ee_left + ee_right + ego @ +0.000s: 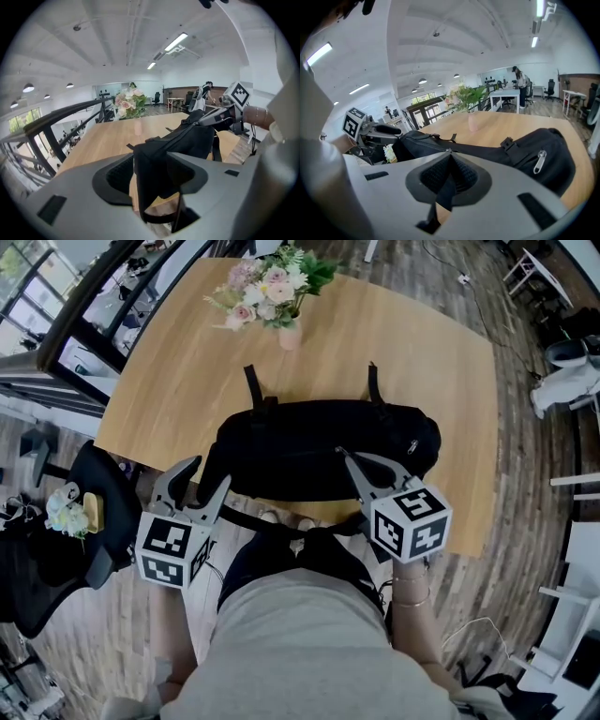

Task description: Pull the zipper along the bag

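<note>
**Zip pull seemingly part way, tab pinched mid-bag**

The black fabric duffel bag (pixel 314 451) lay at the near edge of the light wooden worktop (pixel 187 371), centre frame. The right tongs (pixel 343 457) were clamped on a thin black pull tab (pixel 446 187) at the bag's top seam, roughly midway along. The left tongs (pixel 212 471) stood open around the bag's left end, not pressing it. Whether the zipper (pixel 426 144) was open or closed on either side did not show.
</note>
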{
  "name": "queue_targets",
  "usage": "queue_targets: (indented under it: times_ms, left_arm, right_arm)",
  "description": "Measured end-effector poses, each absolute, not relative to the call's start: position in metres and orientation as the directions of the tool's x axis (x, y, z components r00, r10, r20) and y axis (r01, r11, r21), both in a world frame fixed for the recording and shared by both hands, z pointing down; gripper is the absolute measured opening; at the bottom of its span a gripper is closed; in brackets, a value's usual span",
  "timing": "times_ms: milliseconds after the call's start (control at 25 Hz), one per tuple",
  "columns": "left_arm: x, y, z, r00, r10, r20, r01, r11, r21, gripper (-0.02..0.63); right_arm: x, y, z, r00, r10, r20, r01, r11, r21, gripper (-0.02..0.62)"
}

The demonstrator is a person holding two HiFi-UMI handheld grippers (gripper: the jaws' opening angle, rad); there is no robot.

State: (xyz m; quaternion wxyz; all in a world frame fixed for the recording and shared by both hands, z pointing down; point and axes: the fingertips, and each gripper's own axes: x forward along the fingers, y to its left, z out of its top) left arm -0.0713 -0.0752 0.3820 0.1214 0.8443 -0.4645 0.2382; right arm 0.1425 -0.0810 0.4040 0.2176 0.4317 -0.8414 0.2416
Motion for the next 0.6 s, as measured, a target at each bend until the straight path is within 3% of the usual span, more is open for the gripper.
queue_targets:
  times_ms: [280, 600]
  left_arm:
    - [0.023, -0.080, 0.359, 0.637, -0.585, 0.501, -0.613, -0.779, -0.130, 0.232]
    - [0.095, -0.091, 0.381, 0.683, -0.468, 0.561, -0.499, -0.859, -0.109, 0.228]
  right_arm:
    - [0.136, -0.080, 0.392, -0.504, -0.673, 0.542, -0.833, 0.545, -0.097, 0.011]
    - [0.132, -0.080, 0.383, -0.507, -0.710, 0.489, -0.831, 0.554, -0.057, 0.011]
